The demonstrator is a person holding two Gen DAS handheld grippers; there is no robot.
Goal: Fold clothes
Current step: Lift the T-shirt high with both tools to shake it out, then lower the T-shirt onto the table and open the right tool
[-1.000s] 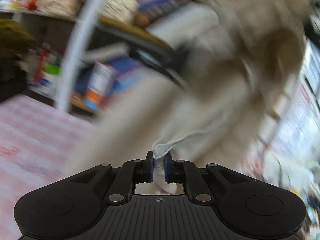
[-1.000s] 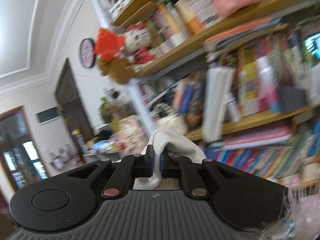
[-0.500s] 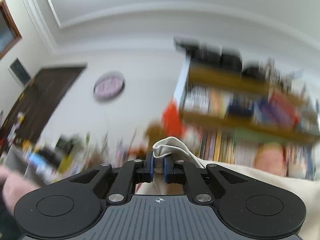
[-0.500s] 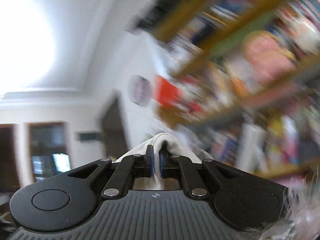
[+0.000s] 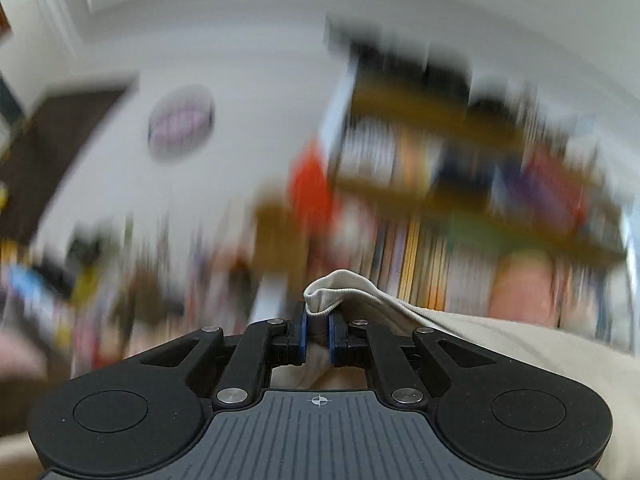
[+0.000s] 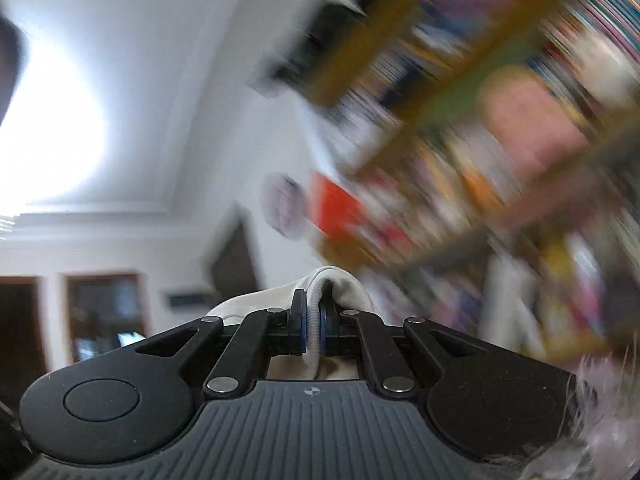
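A cream garment (image 5: 500, 344) is held up in the air by both grippers. My left gripper (image 5: 317, 330) is shut on a ribbed hem fold of the garment, and the cloth runs off to the right and down behind the gripper body. In the right wrist view my right gripper (image 6: 313, 326) is shut on another bunched edge of the same cream garment (image 6: 340, 284), which bulges over the fingertips. Both grippers point slightly upward at the room's wall and ceiling. The table surface is out of view.
A wooden bookshelf (image 5: 460, 192) crowded with books and toys fills the right side, blurred by motion. A round wall clock (image 5: 182, 122) and a dark door (image 5: 44, 148) are on the white wall. A bright ceiling light (image 6: 44, 136) glares at the left.
The left gripper rose with the garment, its view swinging from the table and low shelves up to the wall and ceiling. The right gripper tilted up and swung sideways. Both kept their grip.
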